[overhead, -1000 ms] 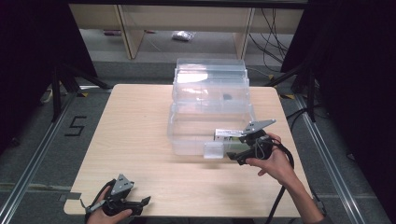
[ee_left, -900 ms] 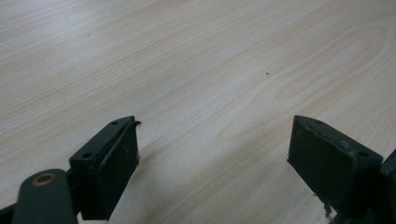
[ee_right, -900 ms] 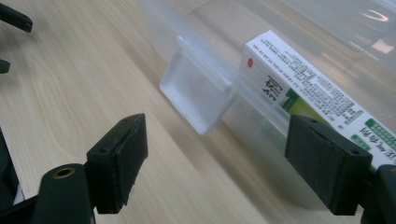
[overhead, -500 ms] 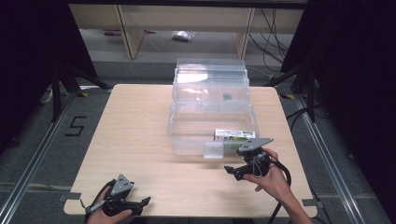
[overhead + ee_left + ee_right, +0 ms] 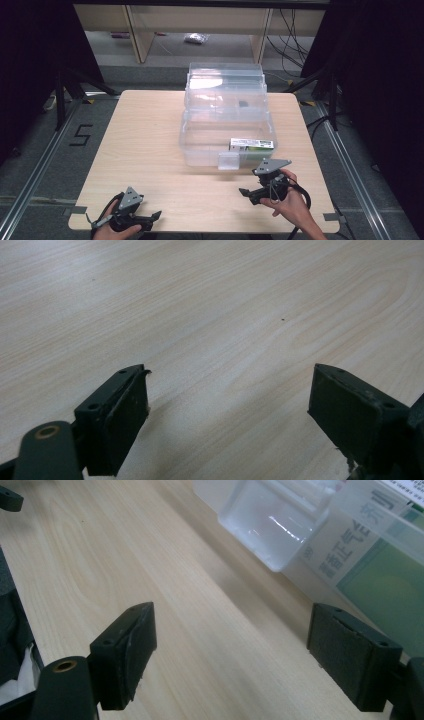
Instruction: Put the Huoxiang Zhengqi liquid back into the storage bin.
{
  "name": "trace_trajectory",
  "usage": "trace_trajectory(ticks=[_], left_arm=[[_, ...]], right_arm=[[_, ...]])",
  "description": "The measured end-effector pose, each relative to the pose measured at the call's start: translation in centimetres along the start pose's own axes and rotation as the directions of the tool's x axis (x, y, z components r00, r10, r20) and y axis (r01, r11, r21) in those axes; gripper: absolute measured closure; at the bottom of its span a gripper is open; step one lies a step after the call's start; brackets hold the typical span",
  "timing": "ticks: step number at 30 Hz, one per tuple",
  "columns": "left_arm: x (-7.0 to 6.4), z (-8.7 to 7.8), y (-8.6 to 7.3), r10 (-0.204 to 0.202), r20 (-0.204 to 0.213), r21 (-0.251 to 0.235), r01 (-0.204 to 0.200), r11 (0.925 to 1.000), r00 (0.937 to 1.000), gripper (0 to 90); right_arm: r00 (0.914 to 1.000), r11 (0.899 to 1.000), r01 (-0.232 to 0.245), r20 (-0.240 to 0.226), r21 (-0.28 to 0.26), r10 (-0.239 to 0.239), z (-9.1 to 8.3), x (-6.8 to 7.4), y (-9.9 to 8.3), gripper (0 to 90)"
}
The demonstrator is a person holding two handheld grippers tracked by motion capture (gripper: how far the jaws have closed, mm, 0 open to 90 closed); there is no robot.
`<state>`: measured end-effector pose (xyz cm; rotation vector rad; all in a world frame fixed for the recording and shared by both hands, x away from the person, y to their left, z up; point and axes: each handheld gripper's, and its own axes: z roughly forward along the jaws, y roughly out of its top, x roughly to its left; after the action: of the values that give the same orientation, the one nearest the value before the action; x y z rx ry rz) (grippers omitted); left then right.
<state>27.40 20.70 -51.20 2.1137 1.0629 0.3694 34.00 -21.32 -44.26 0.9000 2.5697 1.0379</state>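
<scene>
- Near the light wooden tabletop's front edge, both the left tool and right tool gape wide, released, gripping nothing.
- Behind the right tool, the clear plastic tiered storage box holds a green-and-white carton.

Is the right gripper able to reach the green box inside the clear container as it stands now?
Probably yes: the right gripper is open just outside the clear container, whose top looks open above the green box.
</scene>
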Motion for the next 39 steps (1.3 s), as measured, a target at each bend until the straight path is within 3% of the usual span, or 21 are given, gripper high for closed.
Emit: trace_trajectory(ticks=[2, 3, 9, 13, 14, 15, 16, 27, 29, 32, 39], left_arm=[[0.0, 0.0, 0.0, 0.001, 0.0, 0.0, -0.001, 1.0, 1.0, 15.6], [0.0, 0.0, 0.0, 0.002, 0.001, 0.001, -0.002, 1.0, 1.0, 15.5], [0.0, 0.0, 0.0, 0.002, 0.0, 0.001, -0.002, 1.0, 1.0, 15.6], [-0.1, 0.0, 0.0, 0.001, -0.003, -0.005, -0.001, 1.0, 1.0, 15.6], [-0.1, 0.0, 0.0, 0.0, -0.003, -0.004, 0.0, 1.0, 1.0, 15.5], [0.0, 0.0, 0.0, 0.001, -0.002, -0.001, -0.001, 1.0, 1.0, 15.5], [0.0, 0.0, 0.0, 0.001, -0.002, -0.002, -0.001, 1.0, 1.0, 15.6], [0.0, -0.1, 0.0, 0.008, -0.01, 0.0, -0.008, 1.0, 0.9999, 15.6], [0.0, 0.0, 0.0, 0.002, -0.015, 0.006, -0.002, 1.0, 0.9999, 15.6], [0.0, -0.1, 0.0, 0.011, -0.003, 0.007, -0.011, 0.9999, 0.9999, 15.6], [0.0, 0.0, 0.0, 0.01, -0.006, 0.005, -0.01, 0.9999, 0.9999, 15.6]], right_arm=[[0.9998, 1.0, 0.014, -0.01, 0.0, -0.014, 0.0, 0.1, -0.5, 20.8], [0.9998, 1.0, -0.013, -0.017, 0.004, 0.013, 0.0, 0.3, -0.6, 20.8], [0.9999, 1.0, -0.012, -0.005, -0.015, 0.012, 0.1, 0.2, -1.2, 20.6], [0.9996, 1.0, -0.024, -0.017, 0.013, 0.024, 0.0, 0.3, -1.7, 20.6], [0.9988, 0.999, -0.045, -0.016, 0.018, 0.046, 0.0, 0.5, -1.8, 20.6], [0.9995, 1.0, -0.026, -0.015, -0.01, 0.026, 0.2, 0.4, -2.0, 20.6], [0.9995, 1.0, -0.021, -0.025, 0.012, 0.021, 0.1, 0.3, -2.1, 20.7], [0.9975, 0.998, -0.07, -0.016, -0.005, 0.07, -0.4, 0.4, -3.9, 21.2], [0.995, 0.995, -0.1, -0.009, -0.014, 0.1, -0.5, 0.4, -4.5, 21.1], [0.9956, 0.996, -0.092, -0.02, -0.008, 0.092, -0.5, 0.3, -4.8, 20.9], [0.9914, 0.991, -0.13, -0.015, -0.014, 0.13, -1.1, 0.1, -6.3, 21.2]])
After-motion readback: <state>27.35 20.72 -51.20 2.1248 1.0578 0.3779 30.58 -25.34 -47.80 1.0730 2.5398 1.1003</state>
